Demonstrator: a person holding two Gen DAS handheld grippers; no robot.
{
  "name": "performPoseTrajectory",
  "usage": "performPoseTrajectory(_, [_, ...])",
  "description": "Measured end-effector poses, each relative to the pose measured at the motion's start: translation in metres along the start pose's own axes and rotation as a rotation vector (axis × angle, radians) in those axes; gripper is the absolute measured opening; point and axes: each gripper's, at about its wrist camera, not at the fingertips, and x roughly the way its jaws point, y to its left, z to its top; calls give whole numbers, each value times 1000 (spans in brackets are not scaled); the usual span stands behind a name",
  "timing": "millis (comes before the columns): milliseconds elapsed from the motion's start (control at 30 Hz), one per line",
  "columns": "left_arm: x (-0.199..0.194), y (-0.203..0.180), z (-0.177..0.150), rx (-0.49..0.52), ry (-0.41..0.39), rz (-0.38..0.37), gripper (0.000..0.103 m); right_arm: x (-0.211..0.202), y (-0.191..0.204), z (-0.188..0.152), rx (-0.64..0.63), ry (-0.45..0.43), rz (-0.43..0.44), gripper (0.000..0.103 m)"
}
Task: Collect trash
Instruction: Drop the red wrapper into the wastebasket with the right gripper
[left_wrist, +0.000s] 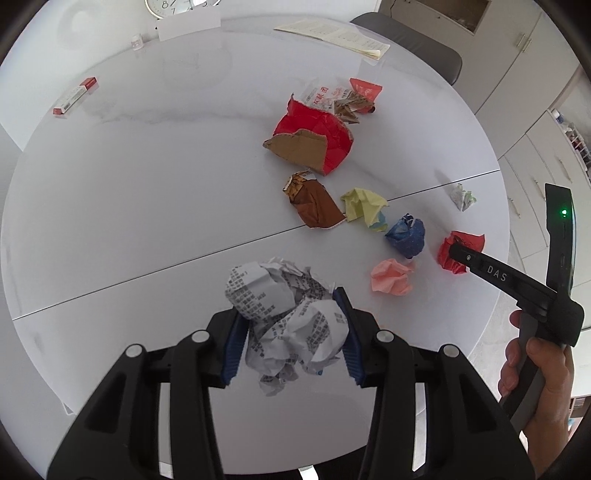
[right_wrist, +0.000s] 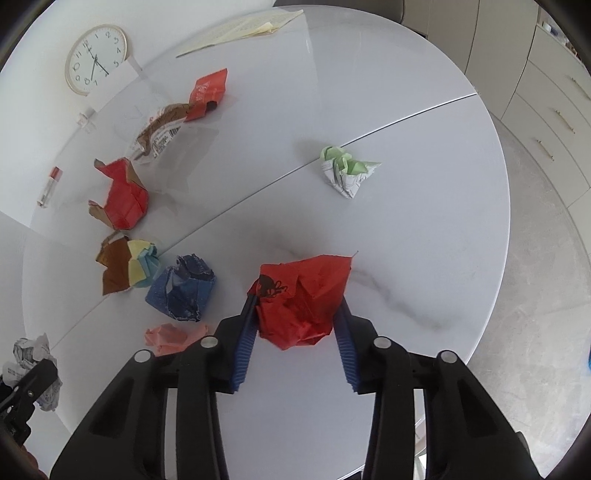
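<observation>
My left gripper (left_wrist: 290, 321) is shut on a crumpled printed white paper ball (left_wrist: 284, 314), close over the round white table (left_wrist: 129, 184). My right gripper (right_wrist: 297, 314) is shut on a crumpled red paper wad (right_wrist: 301, 299); in the left wrist view it shows at the right with the red wad (left_wrist: 461, 251). More trash lies on the table: a blue ball (right_wrist: 181, 288), a pink wad (right_wrist: 170, 338), a yellow and brown wrapper (right_wrist: 123, 266), a torn red carton (right_wrist: 122, 195), a green-white ball (right_wrist: 345, 171) and snack wrappers (right_wrist: 177, 118).
A small red-and-white box (left_wrist: 75, 96) lies far left on the table. A booklet (left_wrist: 332, 35) lies at the far edge by a grey chair (left_wrist: 424, 48). A clock (right_wrist: 96, 58) leans at the back. Cabinets (right_wrist: 546, 110) stand to the right.
</observation>
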Motion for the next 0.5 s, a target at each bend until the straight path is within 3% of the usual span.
performPoseTrajectory(200, [-19,-18,-2,41,-19,-37,44,-32,-17,-12,38,-44,32,37])
performPoseTrajectory(500, [-47,-73,-17,189,-61,-97,44,-121,-68,-73,58,-123,-12,37])
